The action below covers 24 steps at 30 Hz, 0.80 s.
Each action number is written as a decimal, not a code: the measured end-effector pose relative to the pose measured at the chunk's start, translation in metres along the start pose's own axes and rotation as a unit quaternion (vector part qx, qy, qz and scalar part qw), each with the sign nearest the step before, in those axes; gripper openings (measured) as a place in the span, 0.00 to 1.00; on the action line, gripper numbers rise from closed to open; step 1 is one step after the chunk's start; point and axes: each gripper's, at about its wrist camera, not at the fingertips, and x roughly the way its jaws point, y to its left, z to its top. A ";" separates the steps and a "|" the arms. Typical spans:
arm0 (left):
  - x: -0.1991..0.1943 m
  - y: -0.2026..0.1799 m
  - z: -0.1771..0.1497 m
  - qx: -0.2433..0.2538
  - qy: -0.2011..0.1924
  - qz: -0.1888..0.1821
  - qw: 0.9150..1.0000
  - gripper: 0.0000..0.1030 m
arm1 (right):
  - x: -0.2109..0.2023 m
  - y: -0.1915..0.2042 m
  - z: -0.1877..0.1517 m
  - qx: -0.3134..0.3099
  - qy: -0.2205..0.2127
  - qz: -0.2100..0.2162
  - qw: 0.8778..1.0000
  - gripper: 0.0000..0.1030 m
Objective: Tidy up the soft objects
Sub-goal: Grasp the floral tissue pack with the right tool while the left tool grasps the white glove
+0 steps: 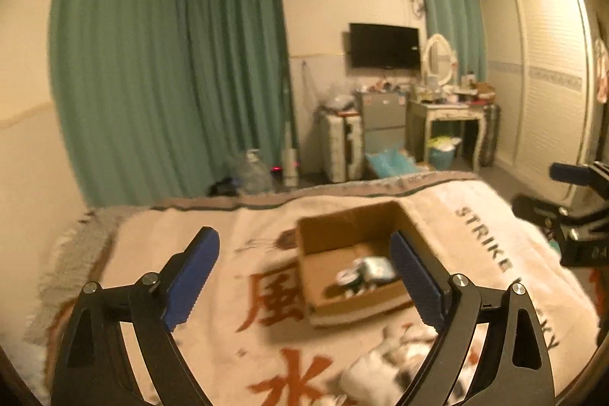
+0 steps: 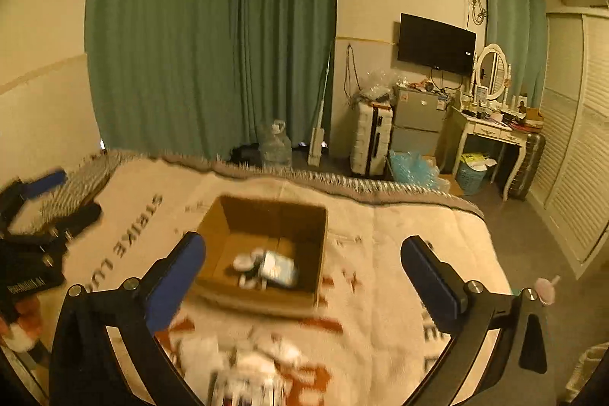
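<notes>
An open cardboard box sits on the bed's cream blanket. Small soft items lie inside the box. A pile of white soft items lies on the blanket in front of the box. My left gripper is open and empty, above the blanket, framing the box. My right gripper is open and empty, above the pile and the box. Each gripper shows at the edge of the other's view, the right gripper and the left gripper.
Green curtains hang behind the bed. Beyond the foot of the bed stand a water jug, a suitcase, a small fridge, a dressing table and a wardrobe.
</notes>
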 end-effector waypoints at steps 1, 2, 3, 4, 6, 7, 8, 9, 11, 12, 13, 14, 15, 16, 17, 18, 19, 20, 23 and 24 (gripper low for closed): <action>-0.007 0.001 -0.005 0.004 0.004 0.009 1.000 0.90 | -0.009 0.006 -0.007 -0.006 0.007 -0.001 1.000 1.00; -0.014 0.002 -0.010 0.007 0.008 0.013 1.000 0.90 | -0.016 0.011 -0.016 -0.010 0.011 0.002 1.000 1.00; -0.017 0.003 -0.016 0.006 0.011 0.010 1.000 0.90 | -0.022 0.019 -0.028 -0.013 0.017 0.003 1.000 1.00; -0.020 0.003 -0.022 0.004 0.015 0.007 1.000 0.90 | -0.023 0.026 -0.040 -0.018 0.025 0.004 1.000 1.00; -0.025 0.002 -0.038 -0.006 0.027 -0.006 1.000 0.90 | -0.023 0.035 -0.062 -0.023 0.038 0.008 0.999 1.00; -0.024 0.002 -0.048 -0.011 0.039 -0.015 0.999 0.90 | -0.019 0.041 -0.079 -0.024 0.049 0.014 0.998 1.00; -0.022 0.001 -0.055 -0.016 0.050 -0.018 0.998 0.90 | -0.015 0.044 -0.091 -0.024 0.062 0.017 0.998 1.00; -0.020 0.000 -0.063 -0.022 0.061 -0.022 0.998 0.90 | -0.010 0.046 -0.101 -0.024 0.073 0.019 0.997 1.00; -0.014 -0.003 -0.080 -0.030 0.081 -0.030 0.996 0.90 | 0.006 0.050 -0.124 -0.022 0.109 0.035 0.993 1.00; -0.010 -0.005 -0.087 -0.030 0.088 -0.035 0.995 0.90 | 0.013 0.052 -0.133 -0.022 0.124 0.038 0.991 1.00; -0.006 -0.008 -0.096 -0.030 0.096 -0.044 0.994 0.90 | 0.020 0.052 -0.143 -0.023 0.139 0.036 0.989 1.00; -0.006 -0.014 -0.105 -0.027 0.102 -0.048 0.993 0.90 | 0.024 0.052 -0.151 -0.027 0.146 0.037 0.988 1.00; -0.001 -0.017 -0.111 -0.025 0.107 -0.049 0.993 0.90 | 0.029 0.055 -0.159 -0.032 0.152 0.037 0.987 1.00; 0.001 -0.021 -0.117 -0.022 0.109 -0.047 0.993 0.90 | 0.034 0.058 -0.167 -0.041 0.156 0.033 0.986 1.00; 0.004 -0.023 -0.124 -0.019 0.110 -0.041 0.993 0.90 | 0.037 0.063 -0.175 -0.052 0.159 0.026 0.986 1.00; 0.005 -0.026 -0.130 -0.021 0.108 -0.037 0.993 0.90 | 0.042 0.067 -0.183 -0.063 0.164 0.021 0.984 1.00; 0.006 -0.028 -0.136 -0.026 0.107 -0.035 0.993 0.90 | 0.047 0.072 -0.190 -0.074 0.171 0.022 0.982 1.00; 0.008 -0.029 -0.144 -0.035 0.107 -0.039 0.993 0.90 | 0.052 0.074 -0.196 -0.082 0.177 0.024 0.980 1.00; 0.013 -0.032 -0.157 -0.045 0.105 -0.043 0.992 0.90 | 0.064 0.081 -0.208 -0.091 0.200 0.021 0.975 1.00; 0.015 -0.033 -0.160 -0.043 0.104 -0.040 0.993 0.90 | 0.068 0.079 -0.207 -0.089 0.206 0.020 0.974 1.00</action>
